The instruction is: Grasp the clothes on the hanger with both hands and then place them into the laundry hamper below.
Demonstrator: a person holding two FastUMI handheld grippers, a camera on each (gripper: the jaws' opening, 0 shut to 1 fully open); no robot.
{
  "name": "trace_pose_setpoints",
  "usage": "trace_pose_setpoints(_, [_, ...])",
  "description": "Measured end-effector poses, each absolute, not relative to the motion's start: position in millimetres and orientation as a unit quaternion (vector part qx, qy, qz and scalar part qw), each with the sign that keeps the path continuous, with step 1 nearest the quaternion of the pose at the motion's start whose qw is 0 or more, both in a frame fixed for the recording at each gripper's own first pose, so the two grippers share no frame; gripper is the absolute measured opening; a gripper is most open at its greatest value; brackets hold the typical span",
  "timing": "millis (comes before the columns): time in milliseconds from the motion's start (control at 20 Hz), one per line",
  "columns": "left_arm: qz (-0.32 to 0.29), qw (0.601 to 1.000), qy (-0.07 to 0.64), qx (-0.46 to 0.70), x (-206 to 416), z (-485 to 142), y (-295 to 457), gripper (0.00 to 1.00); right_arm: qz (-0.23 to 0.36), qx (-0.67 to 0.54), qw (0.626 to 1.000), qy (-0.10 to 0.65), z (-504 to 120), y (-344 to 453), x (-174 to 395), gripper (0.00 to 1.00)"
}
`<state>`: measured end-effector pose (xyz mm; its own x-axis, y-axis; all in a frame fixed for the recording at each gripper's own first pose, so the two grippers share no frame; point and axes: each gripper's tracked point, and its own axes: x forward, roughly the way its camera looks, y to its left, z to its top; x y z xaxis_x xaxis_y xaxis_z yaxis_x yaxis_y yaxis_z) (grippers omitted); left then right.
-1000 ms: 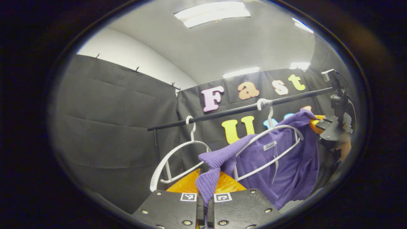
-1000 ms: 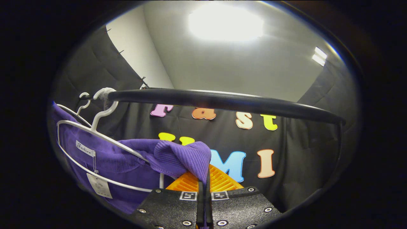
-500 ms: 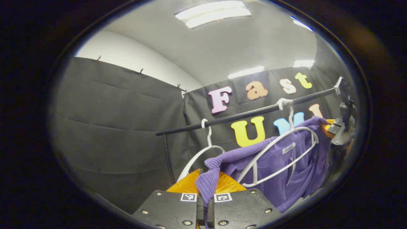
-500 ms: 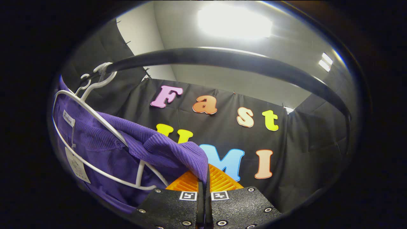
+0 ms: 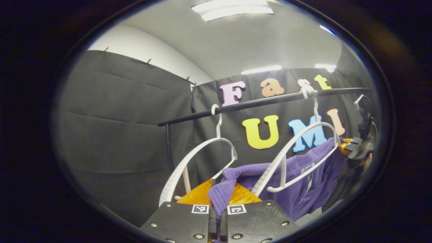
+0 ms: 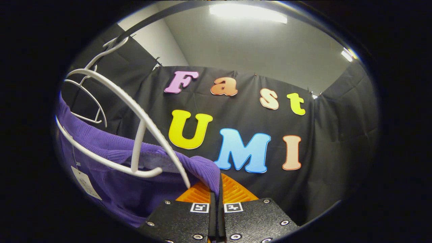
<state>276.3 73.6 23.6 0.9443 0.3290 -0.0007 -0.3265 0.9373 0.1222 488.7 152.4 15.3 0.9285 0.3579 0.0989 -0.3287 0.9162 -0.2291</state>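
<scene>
Purple ribbed knit garment (image 5: 297,189): soft cloth, matt, fine ridges along pinched edge; smoother weave on body in right gripper view (image 6: 135,192). White paper tag (image 6: 86,184) hanging from it. Two white plastic hangers (image 5: 199,158) (image 5: 303,152): smooth, slight sheen. Black clothes rail (image 5: 256,103): smooth, semi-matt, looks metal. Black booth cloth (image 5: 114,135): matt, creased. Ceiling (image 6: 263,50): flat matt paint.

Purple ribbed knit garment (image 5: 303,189): its lower part runs past the rim of my left gripper view, and its far shoulder is hidden behind my right gripper (image 5: 349,148). White paper tag (image 6: 86,184) hanging from it: print too small to tell. Black metal clothes rail (image 6: 141,23): cut off at the top rim of my right gripper view.
</scene>
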Motion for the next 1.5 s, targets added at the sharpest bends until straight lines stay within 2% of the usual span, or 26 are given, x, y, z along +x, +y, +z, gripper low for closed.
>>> trace_pose_setpoints(300, [0.159, 0.986, 0.015, 0.056, 263, 13, 78, 0.05, 0.181, -0.105, 0.977, -0.040, -12, 151, 496, 0.02])
trace_pose_setpoints(650, [0.156, 0.985, 0.036, 0.059, 265, -14, 70, 0.05, 0.190, -0.119, 0.975, -0.004, -61, 149, 463, 0.01])
trace_pose_setpoints(900, [0.151, 0.986, 0.050, 0.053, 240, -38, 65, 0.05, 0.192, -0.121, 0.974, 0.021, -83, 143, 441, 0.02])
trace_pose_setpoints(1150, [0.132, 0.988, 0.052, 0.052, 212, -43, 53, 0.05, 0.192, -0.109, 0.975, 0.027, -82, 140, 402, 0.02])
trace_pose_setpoints(1250, [0.118, 0.991, 0.049, 0.043, 205, -39, 47, 0.10, 0.190, -0.105, 0.976, 0.026, -74, 139, 382, 0.02])
trace_pose_setpoints(1350, [0.101, 0.993, 0.044, 0.042, 199, -32, 38, 0.10, 0.191, -0.098, 0.976, 0.020, -63, 139, 359, 0.02])
trace_pose_setpoints(1400, [0.091, 0.994, 0.040, 0.044, 194, -27, 35, 0.05, 0.190, -0.095, 0.977, 0.015, -54, 139, 346, 0.00])
trace_pose_setpoints(1450, [0.084, 0.995, 0.035, 0.045, 190, -21, 32, 0.10, 0.190, -0.091, 0.978, 0.011, -48, 139, 333, 0.00])
trace_pose_setpoints(1500, [0.074, 0.996, 0.029, 0.044, 186, -15, 28, 0.05, 0.190, -0.087, 0.978, 0.008, -41, 140, 321, 0.02])
